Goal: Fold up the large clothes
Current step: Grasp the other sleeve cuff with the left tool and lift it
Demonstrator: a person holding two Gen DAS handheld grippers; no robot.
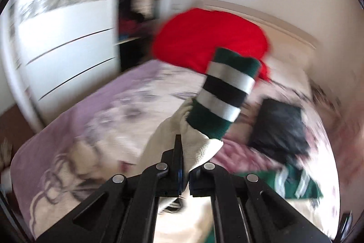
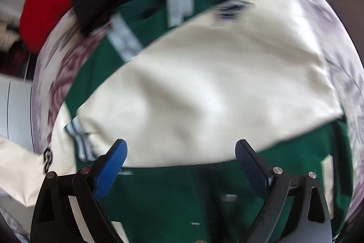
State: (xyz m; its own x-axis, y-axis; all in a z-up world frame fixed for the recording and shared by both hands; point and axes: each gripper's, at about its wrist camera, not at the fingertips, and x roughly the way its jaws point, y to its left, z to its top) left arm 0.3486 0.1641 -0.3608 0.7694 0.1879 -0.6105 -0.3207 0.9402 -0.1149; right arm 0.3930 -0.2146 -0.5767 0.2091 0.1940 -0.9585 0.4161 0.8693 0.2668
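The left gripper (image 1: 182, 152) is clamped on the cream sleeve of a green-and-cream garment (image 1: 177, 136), lifting it so the green cuff with white and black stripes (image 1: 224, 92) stands up in the centre of the left wrist view. Behind it a red cloth heap (image 1: 204, 38) lies at the head of the bed (image 1: 75, 120), and a folded black garment (image 1: 279, 122) sits to the right — both on the floral bedspread, no basket or box among them. The bed's near edge runs along the lower left, with a white wardrobe (image 1: 63, 38) close beside it.

In the right wrist view the right gripper (image 2: 180, 152) hangs spread wide over the garment's body (image 2: 204, 83), nothing between its blue pads (image 2: 111, 165). The cream panel fills the middle, green cloth below and at upper left; the bedspread shows only around the frame's rim.
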